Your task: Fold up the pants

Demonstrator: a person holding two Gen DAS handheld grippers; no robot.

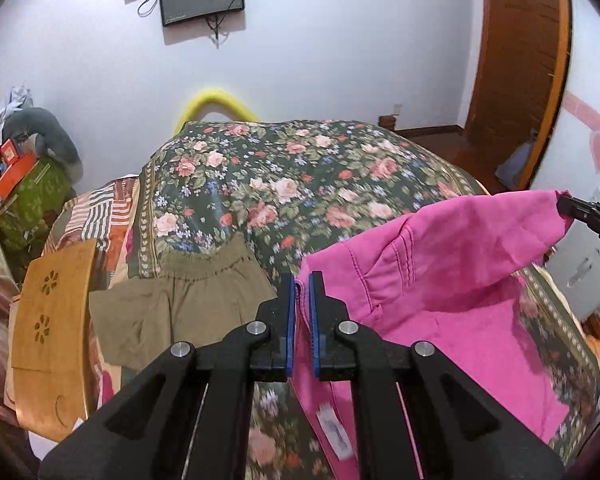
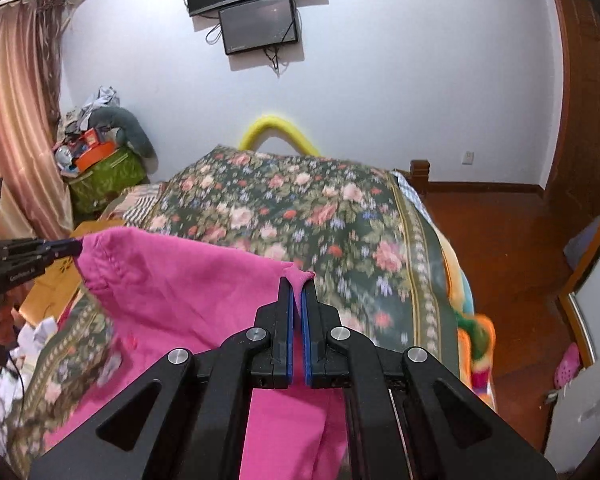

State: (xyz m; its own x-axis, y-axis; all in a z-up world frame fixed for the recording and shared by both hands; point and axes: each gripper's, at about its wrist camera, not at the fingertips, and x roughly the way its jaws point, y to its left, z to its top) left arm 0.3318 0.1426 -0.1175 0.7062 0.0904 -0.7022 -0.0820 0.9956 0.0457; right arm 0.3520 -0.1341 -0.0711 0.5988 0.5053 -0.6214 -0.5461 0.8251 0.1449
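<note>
- My left tool (image 1: 302, 280) is clamped tight on one corner of the pink pants (image 1: 452, 264), the blue pads pinching the fabric edge between them
- My right tool (image 2: 298, 284) is likewise closed on the other corner of the pink pants (image 2: 188, 280), a small peak of cloth sticking out above its tips
- I see the right tool (image 1: 568, 206) from the left wrist view at the far right edge, gripping the cloth there; the left tool (image 2: 74, 246) shows in the right wrist view at the left edge
- The pants hang stretched between both tools above the bed (image 1: 300, 168), their lower part draped down onto the floral bedspread (image 2: 300, 208)
- An olive garment (image 1: 188, 292) lies flat on the bed to the left of the pink pants, near a wooden tray (image 1: 52, 312)
- Two dark screens (image 2: 256, 4) hang on the white wall beyond the bed
</note>
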